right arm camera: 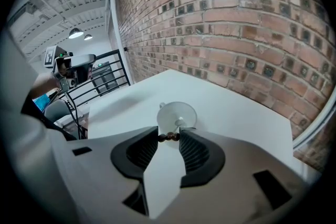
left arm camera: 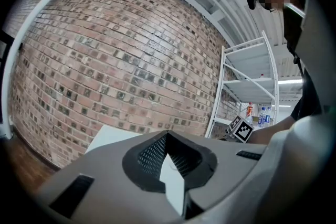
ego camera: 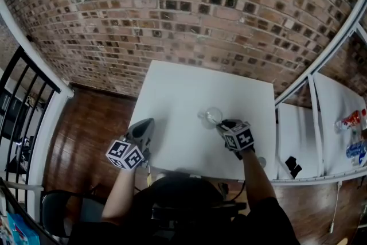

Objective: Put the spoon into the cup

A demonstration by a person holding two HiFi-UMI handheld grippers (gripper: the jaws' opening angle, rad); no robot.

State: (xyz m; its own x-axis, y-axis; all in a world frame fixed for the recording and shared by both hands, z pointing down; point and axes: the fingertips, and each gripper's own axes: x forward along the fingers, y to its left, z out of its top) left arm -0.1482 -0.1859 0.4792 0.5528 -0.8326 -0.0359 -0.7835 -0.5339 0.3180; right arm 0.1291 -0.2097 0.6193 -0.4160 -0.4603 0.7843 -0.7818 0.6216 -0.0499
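A clear glass cup (ego camera: 211, 116) stands on the white table (ego camera: 183, 89), a little right of its middle. My right gripper (ego camera: 222, 125) hovers just at the cup's near side, tilted down. In the right gripper view its jaws (right arm camera: 169, 137) are shut on the spoon's dark beaded handle (right arm camera: 168, 136), and the spoon's pale stem (right arm camera: 179, 124) reaches down into the cup (right arm camera: 170, 113). My left gripper (ego camera: 146, 125) hangs at the table's near left edge, far from the cup, pointing level at the brick wall. Its fingertips (left arm camera: 167, 135) meet with nothing between them.
A brick wall (ego camera: 189, 3) runs behind the table. White shelves with bottles (ego camera: 352, 120) and a small black item (ego camera: 293, 166) stand to the right. A black railing (ego camera: 23, 89) is at the left, over a wooden floor (ego camera: 92, 123).
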